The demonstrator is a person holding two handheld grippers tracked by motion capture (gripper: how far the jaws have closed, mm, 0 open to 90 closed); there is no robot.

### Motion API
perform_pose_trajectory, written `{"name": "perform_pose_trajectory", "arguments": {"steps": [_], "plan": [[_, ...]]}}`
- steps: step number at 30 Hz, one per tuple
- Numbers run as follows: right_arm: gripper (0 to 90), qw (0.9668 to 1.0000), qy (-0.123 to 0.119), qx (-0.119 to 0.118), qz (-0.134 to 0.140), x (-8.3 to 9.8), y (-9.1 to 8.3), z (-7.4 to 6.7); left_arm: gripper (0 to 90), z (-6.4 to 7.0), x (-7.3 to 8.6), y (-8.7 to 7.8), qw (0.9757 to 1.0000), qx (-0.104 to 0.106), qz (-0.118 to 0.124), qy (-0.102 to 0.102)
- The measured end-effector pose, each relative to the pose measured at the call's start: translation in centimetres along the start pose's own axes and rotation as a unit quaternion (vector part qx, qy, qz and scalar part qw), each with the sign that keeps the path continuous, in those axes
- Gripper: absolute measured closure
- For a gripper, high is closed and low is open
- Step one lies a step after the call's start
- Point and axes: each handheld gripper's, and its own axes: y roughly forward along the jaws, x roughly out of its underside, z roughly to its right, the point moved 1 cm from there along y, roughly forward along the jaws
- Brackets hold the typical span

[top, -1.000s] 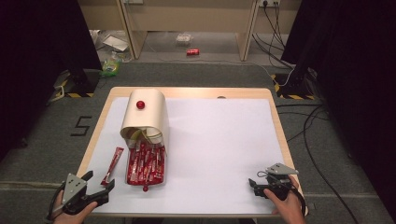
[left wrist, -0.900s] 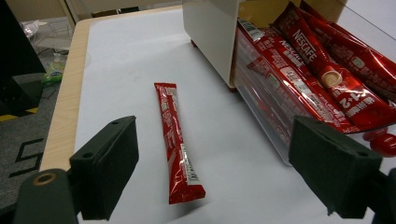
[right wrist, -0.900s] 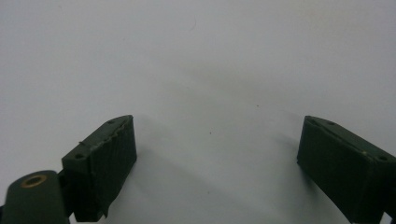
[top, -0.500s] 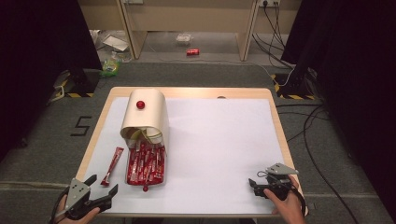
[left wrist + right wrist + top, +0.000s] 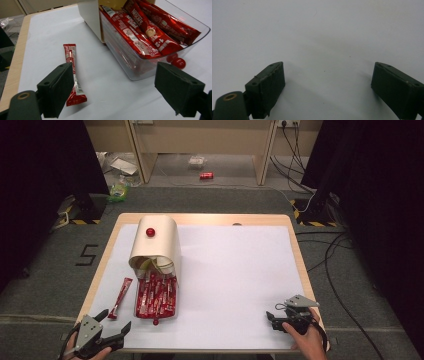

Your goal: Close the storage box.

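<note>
A cream rounded container [image 5: 155, 245] with a red knob [image 5: 150, 232] lies at the table's left. At its near end sits a clear tray [image 5: 173, 311] full of red sachets [image 5: 155, 292]. One loose red sachet [image 5: 121, 296] lies left of the tray on the white sheet. My left gripper [image 5: 114, 321] is held at the near left corner, open, with nothing between its jaws. In the left gripper view the loose sachet [image 5: 72, 72] lies just beyond the left jaw and the clear tray [image 5: 140, 72] is ahead to the right. My right gripper [image 5: 272, 321] is open above the bare sheet [image 5: 324, 37].
A small red knob [image 5: 178, 61] sticks out at the tray's near end. The wooden table edge [image 5: 200, 351] runs close in front of both grippers. Cables and litter lie on the floor beyond the table.
My left gripper has shifted slightly to the right and toward the near edge. The right gripper has stayed put.
</note>
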Motion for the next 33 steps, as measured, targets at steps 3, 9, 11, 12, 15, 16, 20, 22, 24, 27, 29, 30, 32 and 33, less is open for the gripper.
{"name": "perform_pose_trajectory", "arguments": {"steps": [3, 9, 11, 12, 15, 16, 20, 22, 24, 27, 29, 30, 32, 33], "plan": [[12.1, 1.0, 0.0, 0.0, -0.001, 0.0, 0.0, 0.0, 15.5, 0.2, 0.0, 0.2, 1.0, 0.002, -0.001, 0.004], [12.1, 1.0, 0.0, 0.0, 0.0, 0.0, 0.0, 0.0, 15.5, 0.7, 0.2, 1.1, 0.9999, 0.009, -0.006, 0.005], [12.1, 1.0, 0.0, 0.0, 0.0, 0.0, 0.0, 0.0, 15.5, 0.9, 0.3, 1.4, 0.9999, 0.012, -0.008, 0.005], [12.1, 1.0, 0.0, 0.0, 0.0, 0.0, 0.0, 0.0, 15.5, 1.0, 0.3, 1.6, 0.9998, 0.015, -0.01, 0.006], [12.2, 1.0, 0.0, 0.0, 0.0, 0.0, 0.0, 0.0, 15.7, 1.2, 0.3, 1.9, 0.9997, 0.02, -0.013, 0.008], [12.1, 1.0, 0.0, 0.0, 0.0, 0.0, 0.0, 0.0, 15.7, 1.3, 0.4, 2.2, 0.9996, 0.022, -0.015, 0.007], [12.1, 1.0, 0.0, 0.0, -0.001, 0.0, 0.0, 0.0, 15.7, 1.3, 0.5, 2.6, 0.9996, 0.019, -0.019, 0.007], [12.1, 1.0, 0.0, 0.0, -0.001, 0.0, 0.0, 0.0, 15.8, 1.3, 0.6, 2.7, 0.9996, 0.019, -0.02, 0.005], [12.1, 1.0, 0.0, 0.0, -0.001, 0.0, 0.0, 0.0, 15.8, 1.3, 0.6, 2.9, 0.9996, 0.019, -0.021, 0.003], [12.1, 1.0, 0.0, 0.0, 0.0, 0.0, 0.0, 0.0, 14.4, 1.3, 0.4, 3.5, 0.9995, 0.008, -0.029, 0.008], [12.1, 1.0, 0.0, 0.0, -0.001, 0.0, 0.0, 0.0, 14.5, 1.4, 0.5, 3.5, 0.9995, 0.009, -0.029, 0.01], [12.1, 1.0, 0.0, 0.0, -0.001, 0.0, 0.0, 0.0, 14.5, 1.4, 0.5, 3.6, 0.9995, 0.007, -0.03, 0.011], [12.1, 1.0, 0.0, 0.0, -0.001, 0.0, 0.0, 0.0, 13.3, 1.3, 0.5, 3.7, 0.9994, 0.008, -0.033, 0.006], [12.1, 1.0, 0.0, 0.0, -0.001, 0.0, 0.0, 0.0, 13.0, 1.3, 0.4, 3.7, 0.9994, 0.006, -0.032, 0.006]]}}
